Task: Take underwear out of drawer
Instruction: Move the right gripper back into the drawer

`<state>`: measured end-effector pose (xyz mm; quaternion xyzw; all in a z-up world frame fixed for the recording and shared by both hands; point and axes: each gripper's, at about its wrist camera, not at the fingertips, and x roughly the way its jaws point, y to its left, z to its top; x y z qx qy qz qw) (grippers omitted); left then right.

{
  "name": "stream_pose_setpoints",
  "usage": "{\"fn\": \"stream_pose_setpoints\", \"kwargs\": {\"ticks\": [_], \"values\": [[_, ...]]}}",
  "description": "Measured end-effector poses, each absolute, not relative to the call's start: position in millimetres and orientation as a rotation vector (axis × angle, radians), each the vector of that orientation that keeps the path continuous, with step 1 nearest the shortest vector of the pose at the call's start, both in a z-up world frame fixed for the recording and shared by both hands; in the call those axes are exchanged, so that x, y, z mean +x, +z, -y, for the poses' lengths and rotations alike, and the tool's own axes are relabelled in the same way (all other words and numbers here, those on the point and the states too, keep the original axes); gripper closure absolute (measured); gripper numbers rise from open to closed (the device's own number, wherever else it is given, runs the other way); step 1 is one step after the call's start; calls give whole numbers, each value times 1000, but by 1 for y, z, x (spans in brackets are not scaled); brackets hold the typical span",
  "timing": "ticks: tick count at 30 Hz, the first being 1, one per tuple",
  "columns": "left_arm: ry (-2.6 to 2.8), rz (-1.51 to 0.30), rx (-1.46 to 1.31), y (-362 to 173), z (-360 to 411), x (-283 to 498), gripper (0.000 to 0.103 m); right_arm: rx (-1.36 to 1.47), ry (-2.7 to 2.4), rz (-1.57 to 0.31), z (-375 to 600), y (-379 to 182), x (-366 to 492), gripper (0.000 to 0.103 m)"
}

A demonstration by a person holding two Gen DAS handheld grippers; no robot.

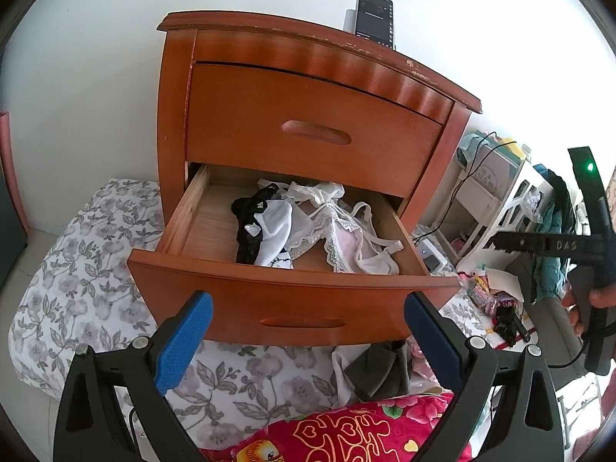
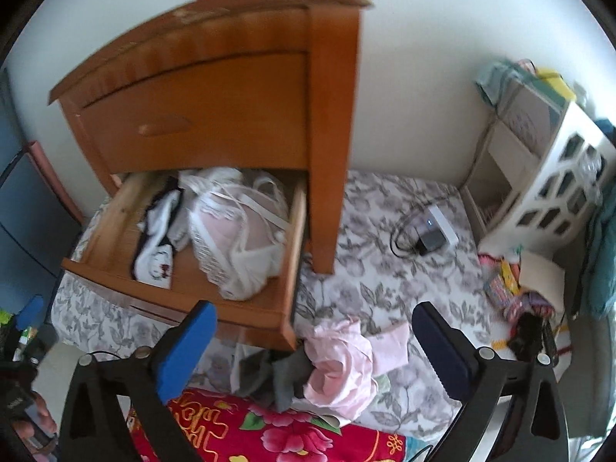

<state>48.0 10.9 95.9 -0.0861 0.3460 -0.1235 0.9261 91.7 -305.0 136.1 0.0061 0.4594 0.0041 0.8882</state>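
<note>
The lower drawer of a wooden nightstand stands pulled open. Inside lie a black lace piece, white underwear and a pink and white lace bra; the same bra shows in the right wrist view. My left gripper is open in front of the drawer's face, nothing between its blue pads. My right gripper is open above a crumpled pink garment and a grey one lying on the floral sheet, not touching them.
The nightstand stands on a floral sheet. A red flowered blanket lies near me. A phone leans on the nightstand top. A white charger box with cables and a white shelf unit stand to the right.
</note>
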Motion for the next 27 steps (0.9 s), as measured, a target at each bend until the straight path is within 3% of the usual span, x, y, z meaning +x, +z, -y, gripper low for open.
{"fn": "stream_pose_setpoints", "kwargs": {"ticks": [14,27], "values": [[-237,-707,-220,89,-28,51,3,-50,106,-911,247,160,115,0],[-229,-696,-225,75,-42,61,3,-127,158,-971,195,144,161,0]]}}
